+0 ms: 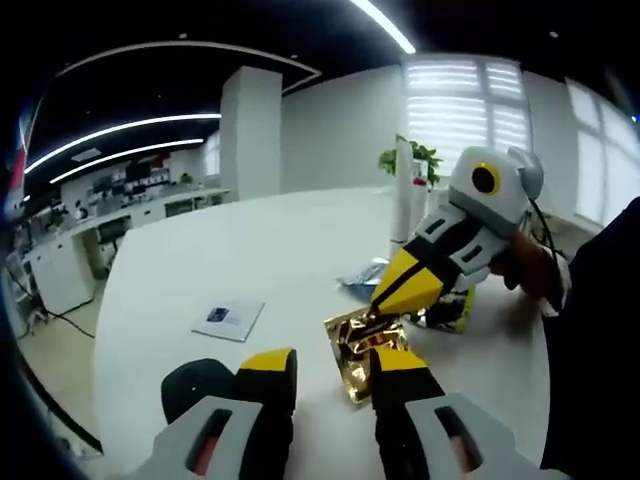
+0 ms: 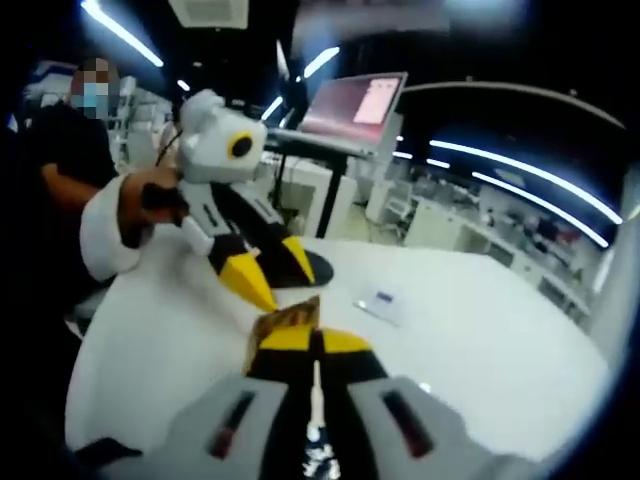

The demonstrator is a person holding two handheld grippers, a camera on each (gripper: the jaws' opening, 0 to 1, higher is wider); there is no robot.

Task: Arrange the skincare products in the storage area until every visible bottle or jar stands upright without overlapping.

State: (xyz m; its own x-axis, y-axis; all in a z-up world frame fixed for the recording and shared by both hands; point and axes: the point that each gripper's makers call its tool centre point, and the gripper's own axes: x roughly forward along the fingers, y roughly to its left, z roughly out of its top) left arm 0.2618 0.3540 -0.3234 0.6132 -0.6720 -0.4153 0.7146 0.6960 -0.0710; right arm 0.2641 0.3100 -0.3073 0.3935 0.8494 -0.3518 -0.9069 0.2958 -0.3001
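Left tongs released | right tongs clenched on gold packet | card print unreadable

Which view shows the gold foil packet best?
Left gripper view: the gold foil packet lies open to the camera on the white table, with the right gripper pinching its top edge. In the right gripper view only a corner of it peeks above that gripper's shut jaws.

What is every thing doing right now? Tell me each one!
Gold foil packet: crinkled, lying on the table, pinched at its edge.
Right gripper: shut on the gold foil packet.
Left gripper: open, beside the packet.
White card: lying flat.
Laptop: open, screen lit.
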